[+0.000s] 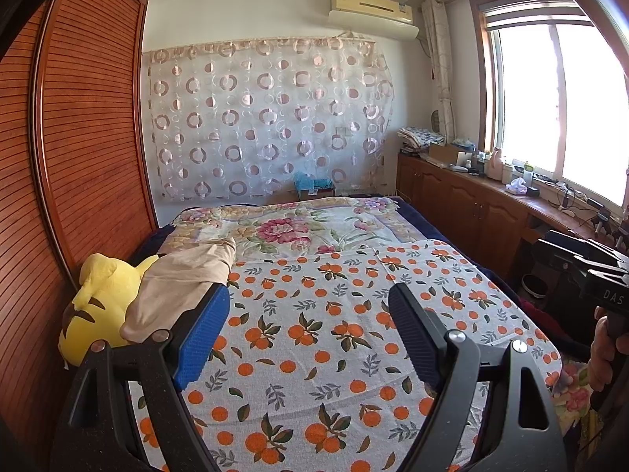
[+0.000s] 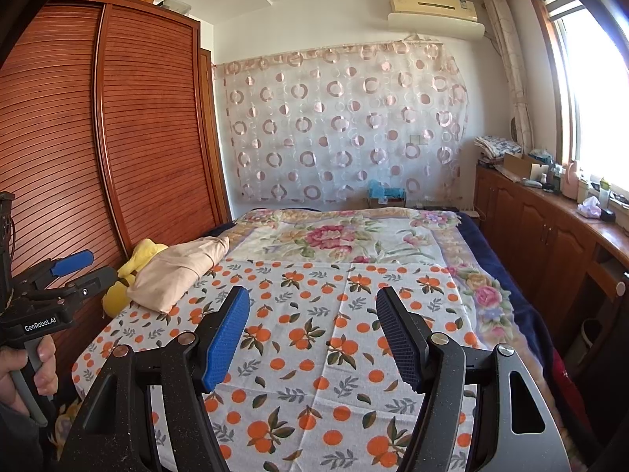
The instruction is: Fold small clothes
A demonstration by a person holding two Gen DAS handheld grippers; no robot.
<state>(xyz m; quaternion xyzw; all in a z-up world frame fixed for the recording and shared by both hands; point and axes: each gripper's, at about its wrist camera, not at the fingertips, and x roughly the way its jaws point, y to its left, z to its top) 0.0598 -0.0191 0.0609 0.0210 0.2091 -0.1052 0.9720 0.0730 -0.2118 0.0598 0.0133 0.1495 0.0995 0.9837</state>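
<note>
A beige garment (image 1: 184, 279) (image 2: 177, 271) lies bunched at the left side of the bed, partly over a yellow plush toy (image 1: 104, 299) (image 2: 129, 271). A white cloth with an orange-fruit print (image 1: 334, 334) (image 2: 334, 338) is spread flat across the near part of the bed. My left gripper (image 1: 310, 295) hovers open above this cloth, its blue left pad just in front of the garment, with nothing between the fingers. My right gripper (image 2: 312, 299) is open too, over the cloth's middle and empty. The left gripper (image 2: 74, 271) also shows at the left edge of the right wrist view, held by a hand.
A wooden slatted wardrobe (image 1: 86, 137) (image 2: 118, 137) runs along the bed's left side. A floral blanket (image 1: 298, 232) (image 2: 334, 236) covers the far half of the bed. A low wooden cabinet (image 1: 471, 204) (image 2: 542, 228) with clutter under the window lines the right wall. A curtain (image 1: 267, 118) hangs behind.
</note>
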